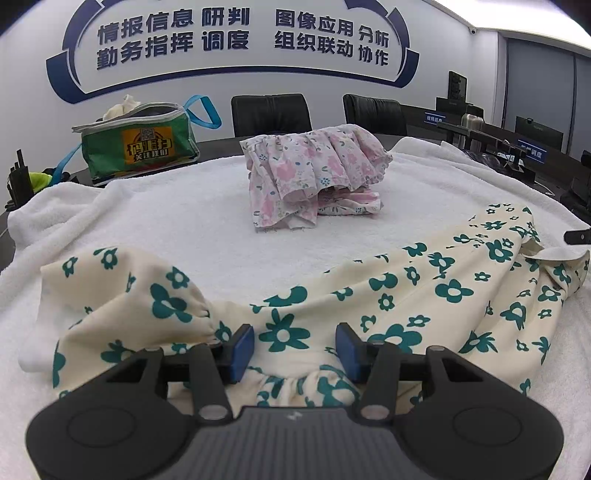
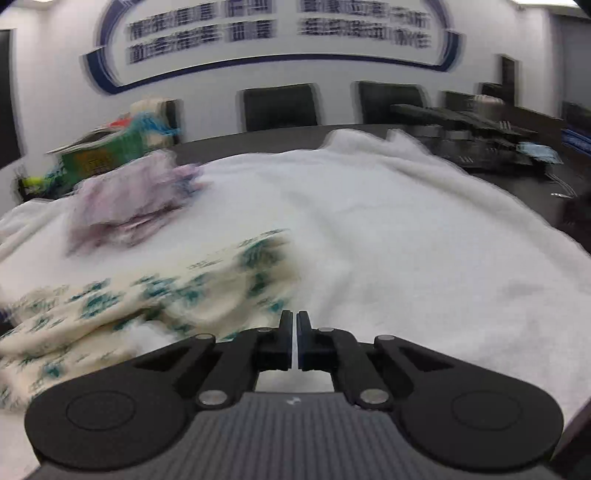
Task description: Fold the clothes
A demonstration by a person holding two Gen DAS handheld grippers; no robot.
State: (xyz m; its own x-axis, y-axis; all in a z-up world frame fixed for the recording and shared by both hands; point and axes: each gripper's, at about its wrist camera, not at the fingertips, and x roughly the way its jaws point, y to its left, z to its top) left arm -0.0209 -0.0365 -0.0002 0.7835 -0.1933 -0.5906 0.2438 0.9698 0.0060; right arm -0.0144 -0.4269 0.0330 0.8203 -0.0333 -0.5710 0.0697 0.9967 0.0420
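In the left wrist view, the left gripper (image 1: 294,349) stands released, its two blue-padded fingers (image 1: 242,350) well apart with nothing between them but the cloth lying beneath. Under and ahead of the fingers lies a cream garment with green flowers (image 1: 369,295), spread in a long band from the left side across to the far right, over a white towel (image 1: 184,214) that covers the table. A gathered, elastic-looking edge of the garment curves just below the gap between the fingers. Farther back, in the middle of the towel, sits a folded pile of pink-flowered clothes (image 1: 314,173). Behind it to the left stands a green bag (image 1: 140,147) with a blue strap, and two black chairs (image 1: 271,114) stand against a white wall with blue lettering (image 1: 236,33).

The right wrist view is blurred. The right gripper (image 2: 294,341) is clenched, its fingers nearly touching with only a thin slit between; nothing can be seen held there. The green-flowered garment (image 2: 147,295) lies to the left of the fingers, its nearest edge just beside the left finger. Bare white towel (image 2: 424,240) fills the area ahead and to the right. The pink-flowered pile (image 2: 133,199) sits farther back on the left, in front of the green bag (image 2: 103,151).
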